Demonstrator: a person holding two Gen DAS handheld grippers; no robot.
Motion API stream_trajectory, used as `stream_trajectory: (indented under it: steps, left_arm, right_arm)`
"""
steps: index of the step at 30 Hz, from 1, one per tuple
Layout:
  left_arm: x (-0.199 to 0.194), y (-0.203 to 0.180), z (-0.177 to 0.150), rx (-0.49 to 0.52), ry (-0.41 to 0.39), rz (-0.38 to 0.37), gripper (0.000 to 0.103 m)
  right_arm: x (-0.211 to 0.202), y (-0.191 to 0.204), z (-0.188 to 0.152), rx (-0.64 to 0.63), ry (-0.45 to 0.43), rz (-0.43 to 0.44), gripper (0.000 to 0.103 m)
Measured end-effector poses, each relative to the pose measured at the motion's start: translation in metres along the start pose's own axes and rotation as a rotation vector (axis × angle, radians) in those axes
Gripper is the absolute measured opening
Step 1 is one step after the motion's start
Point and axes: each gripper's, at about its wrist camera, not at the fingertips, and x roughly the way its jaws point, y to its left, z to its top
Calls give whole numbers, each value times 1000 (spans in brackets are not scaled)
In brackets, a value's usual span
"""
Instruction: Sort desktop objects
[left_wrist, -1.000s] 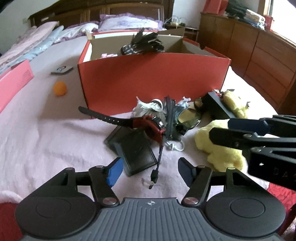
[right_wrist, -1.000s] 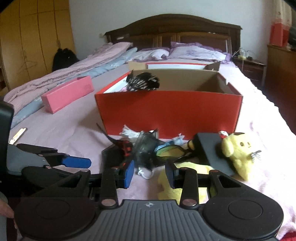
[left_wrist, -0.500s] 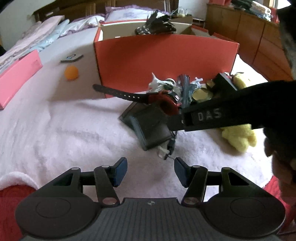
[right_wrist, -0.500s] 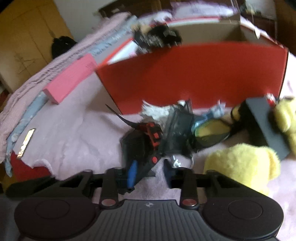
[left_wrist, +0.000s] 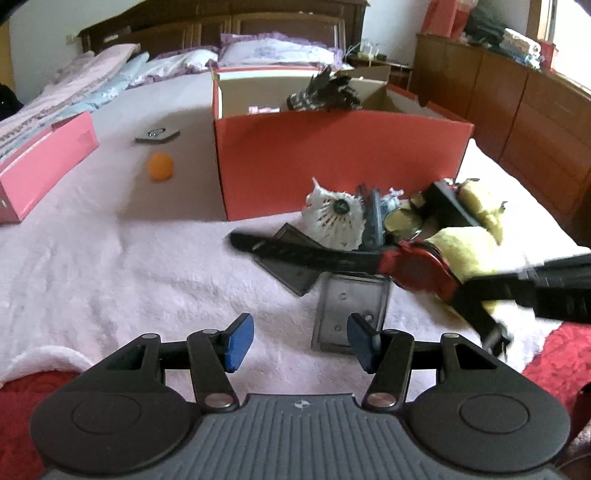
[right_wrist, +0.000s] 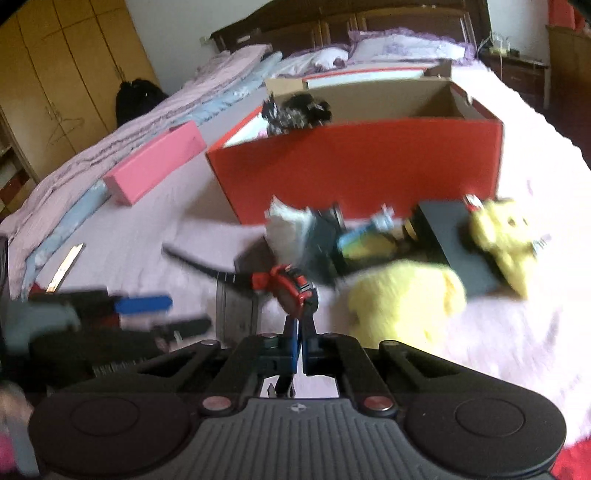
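Two grippers work over a bed (left_wrist: 110, 266) covered in a pale fleecy blanket. Nearest in the left wrist view, the left gripper (left_wrist: 298, 341) has its blue-padded fingers (left_wrist: 238, 341) spread wide with nothing between them, hovering above the blanket. Just beyond its right finger lies a flat dark case (left_wrist: 351, 314), tilted, with another dark flat piece (left_wrist: 291, 273) past it.

In the right wrist view the right gripper (right_wrist: 300, 345) has its fingers pressed together on the lower strap of a watch (right_wrist: 291, 290), red-bodied with black straps; the watch body stands just ahead of the fingertips, lifted off the blanket, and its other strap reaches away to the left. From the left gripper the watch (left_wrist: 421, 267) appears ahead and to the right of the fingers, held by the right gripper's black arm coming in from the right edge.

Beyond the watch sits a cluster: a white shuttlecock (left_wrist: 334, 218), goggles (left_wrist: 400, 221) beside it, a black box (left_wrist: 452, 206), and two yellow plush toys (right_wrist: 406, 295), one near the right fingers and a smaller one (right_wrist: 502, 236) against the black box.

Farther still, straight ahead of both grippers, stands an open red box (left_wrist: 340, 162) with a dark feathered shuttlecock (left_wrist: 325, 94) poking above its rim. Left of it lie an orange ball (left_wrist: 160, 167), a small grey device (left_wrist: 157, 136), and a pink box (left_wrist: 40, 162). Much of the right view is blurred.
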Motion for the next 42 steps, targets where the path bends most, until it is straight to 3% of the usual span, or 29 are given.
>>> stream_trajectory:
  steps: [5,8,13,18,22,24,28,32,35,39,41,42]
  left_arm:
    - [-4,-14,3,42,-1,-37,58]
    - [2,-27,2,82,20,-72,60]
    - [33,-44,-3,151,87,-91,61]
    - [63,-51,-4,196,92,30,49]
    - [63,-21,21,70,44,193,48]
    - [59,-1,31,-1,44,194,49]
    - [43,13,33,-57,50,93,56]
    - [32,-7,19,-40,83,-50,58]
    - [37,-27,12,-7,109,-103,59]
    - [62,-38,12,41,130,9,58]
    - [72,-26,20,-7,132,89,57]
    - [75,-17,24,-40,127,128,56]
  right_arm:
    - [-11,-12,-25,-10,71,1,2]
    - [-7,-13,-33,11,105,53,4]
    - [-10,-5,-34,-28,81,62,13]
    - [-12,-12,-31,-20,75,-1,14]
    - [-14,-21,-31,-1,68,-28,17]
    - [-13,-24,-32,6,69,-31,18]
    - [-7,-25,-32,16,69,-20,19]
    - [-2,-20,-26,32,39,-6,24]
    - [5,-16,-20,36,16,-1,31]
    - [15,-14,-21,31,28,-36,30]
    - [20,-13,-22,29,34,-53,19]
    - [23,-12,-22,28,37,-62,19]
